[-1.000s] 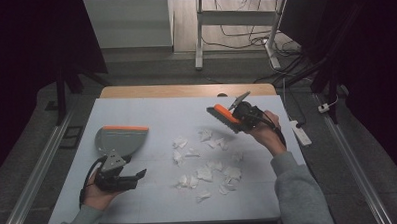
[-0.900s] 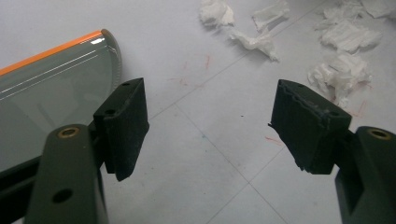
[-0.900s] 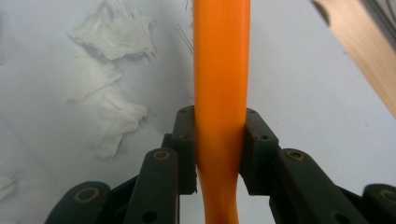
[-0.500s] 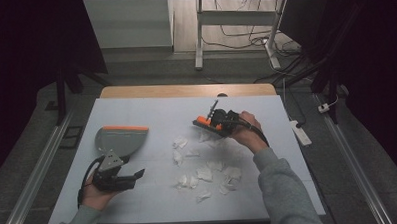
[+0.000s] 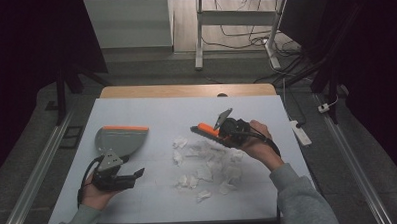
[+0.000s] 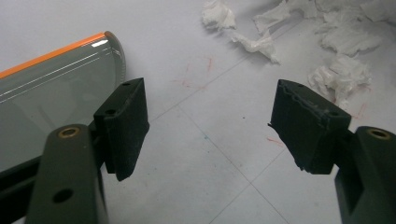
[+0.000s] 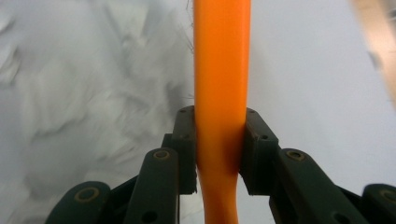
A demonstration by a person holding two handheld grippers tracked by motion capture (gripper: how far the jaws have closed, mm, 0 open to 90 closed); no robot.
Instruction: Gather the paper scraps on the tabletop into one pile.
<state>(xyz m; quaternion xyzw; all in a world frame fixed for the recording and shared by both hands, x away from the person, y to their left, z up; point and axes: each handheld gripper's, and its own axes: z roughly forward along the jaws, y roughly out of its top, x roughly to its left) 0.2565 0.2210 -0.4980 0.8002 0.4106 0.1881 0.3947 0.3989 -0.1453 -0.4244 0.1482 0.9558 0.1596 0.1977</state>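
Note:
A grey dustpan (image 5: 120,139) with an orange front edge lies on the white table cover at the left; in the left gripper view the dustpan (image 6: 42,88) sits just behind the left jaw. My left gripper (image 5: 133,175) rests in front of it, and its jaws stand open (image 6: 210,126) over bare cover with nothing between them. Torn white paper scraps (image 5: 208,164) (image 6: 341,74) are scattered across the middle. My right gripper (image 5: 221,135) (image 7: 219,154) is shut on the orange brush (image 5: 206,129) (image 7: 220,70), holding it over the far side of the scraps (image 7: 70,93).
The white cover (image 5: 151,113) leaves a wooden strip (image 5: 185,90) bare along the table's far edge. A white power strip (image 5: 300,132) lies beyond the table's right edge. White frame legs (image 5: 200,37) and cables stand on the floor behind.
My right hand has carried the brush leftward from the table's right side to above the scraps. The left hand and the dustpan have stayed in place.

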